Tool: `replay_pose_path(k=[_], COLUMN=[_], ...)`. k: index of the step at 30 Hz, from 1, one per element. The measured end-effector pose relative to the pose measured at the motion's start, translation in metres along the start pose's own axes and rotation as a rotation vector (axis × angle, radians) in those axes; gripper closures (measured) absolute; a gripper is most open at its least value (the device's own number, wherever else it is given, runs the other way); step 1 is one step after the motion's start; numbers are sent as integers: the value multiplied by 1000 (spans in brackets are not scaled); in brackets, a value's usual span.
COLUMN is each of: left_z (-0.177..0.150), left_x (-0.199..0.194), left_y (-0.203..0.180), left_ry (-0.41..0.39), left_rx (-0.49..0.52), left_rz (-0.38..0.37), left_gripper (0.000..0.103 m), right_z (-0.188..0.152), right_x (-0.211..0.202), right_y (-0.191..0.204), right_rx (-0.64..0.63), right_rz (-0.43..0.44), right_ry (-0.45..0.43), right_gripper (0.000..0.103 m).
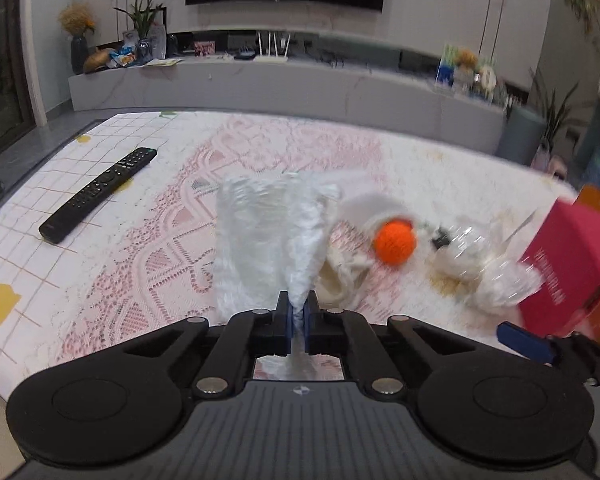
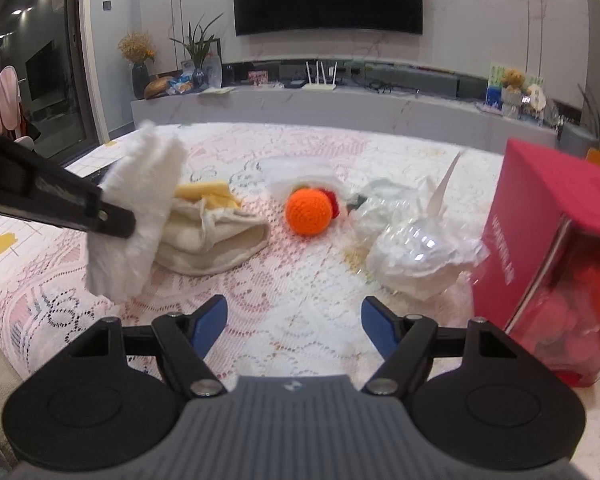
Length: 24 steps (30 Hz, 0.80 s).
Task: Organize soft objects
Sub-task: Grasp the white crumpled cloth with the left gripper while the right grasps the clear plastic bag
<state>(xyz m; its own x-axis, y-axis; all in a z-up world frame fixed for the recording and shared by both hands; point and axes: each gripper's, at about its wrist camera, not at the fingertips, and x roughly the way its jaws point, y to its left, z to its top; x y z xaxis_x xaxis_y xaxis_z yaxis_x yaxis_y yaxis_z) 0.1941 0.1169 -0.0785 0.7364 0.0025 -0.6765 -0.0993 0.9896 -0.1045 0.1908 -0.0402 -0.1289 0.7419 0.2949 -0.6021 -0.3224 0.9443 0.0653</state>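
Left gripper (image 1: 298, 312): jaws closed on a fluffy white cloth (image 1: 268, 236), lifted clear of the lace table cover (image 2: 300, 320). Right gripper (image 2: 294, 320): jaws wide apart, holding nothing, hovering near the cover. Landmark is the orange knitted ball (image 2: 309, 212). Left of it lies a cream cloth bundle (image 2: 216, 240); right of it, crumpled clear wrapping (image 2: 416, 256); further right, a pink box (image 2: 548, 248). Judgement: sorting barely begun; most items remain loose.

No readable text

The pink box (image 2: 540, 216) carries white lettering down its side, too blurred to read.
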Motion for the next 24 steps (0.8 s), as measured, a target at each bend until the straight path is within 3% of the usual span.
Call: replay_pose_path(k=[6, 7, 10, 14, 19, 24], left_z=[-10, -11, -9, -9, -15, -17], left_x=[-27, -30, -34, -15, 4, 13], left_y=[-1, -2, -3, -1, 5, 5], left_ry=[-91, -109, -151, -89, -14, 17], left_rx=[-87, -90, -90, -94, -103, -106], left_rz=[-138, -145, -161, -175, -139, -92], left_gripper=[98, 98, 98, 98, 97, 87], right_z=[14, 17, 22, 18, 6, -4], right_x=[-19, -18, -5, 19, 44, 65], right_y=[4, 5, 6, 10, 18, 20], right_rx=[-116, -143, -205, -305, -408, -466], right_rz=[-147, -179, -230, -319, -423, -479], right_ry=[-126, -139, -140, -113, -89, -37], right_gripper=[25, 21, 20, 20, 21, 29])
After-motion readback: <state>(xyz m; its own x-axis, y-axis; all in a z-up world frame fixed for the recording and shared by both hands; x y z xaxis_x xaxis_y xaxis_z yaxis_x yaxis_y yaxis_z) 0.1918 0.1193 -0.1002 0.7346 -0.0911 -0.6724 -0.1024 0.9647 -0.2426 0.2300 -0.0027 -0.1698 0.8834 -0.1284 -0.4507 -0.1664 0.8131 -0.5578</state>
